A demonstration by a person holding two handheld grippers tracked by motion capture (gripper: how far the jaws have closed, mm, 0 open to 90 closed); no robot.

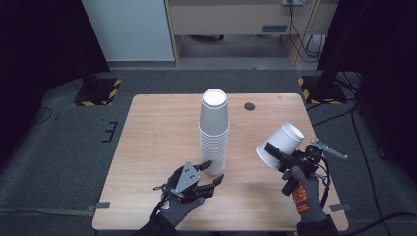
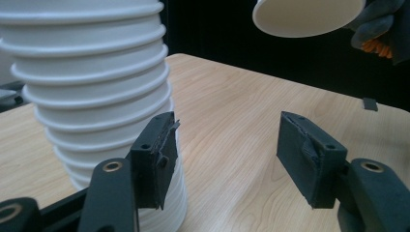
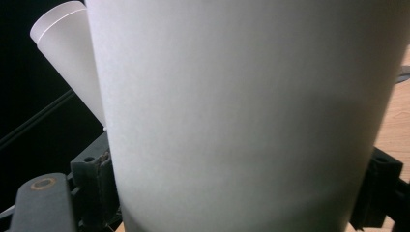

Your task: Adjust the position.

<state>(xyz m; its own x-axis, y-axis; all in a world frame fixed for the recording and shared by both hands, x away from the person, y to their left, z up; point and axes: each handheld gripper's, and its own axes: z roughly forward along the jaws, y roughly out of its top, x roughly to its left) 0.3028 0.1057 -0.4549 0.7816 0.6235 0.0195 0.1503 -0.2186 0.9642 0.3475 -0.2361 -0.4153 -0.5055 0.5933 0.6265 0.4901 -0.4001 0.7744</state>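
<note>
I hold a single white cup [image 1: 279, 146] clamped in my right tongs [image 1: 273, 151], tilted above the bench [image 1: 147, 147], well apart from the cup stack [image 1: 214, 132]. My left tongs [image 1: 210, 173] stand open, empty, one jaw just beside the stack's base. No writing legible anywhere.
</note>
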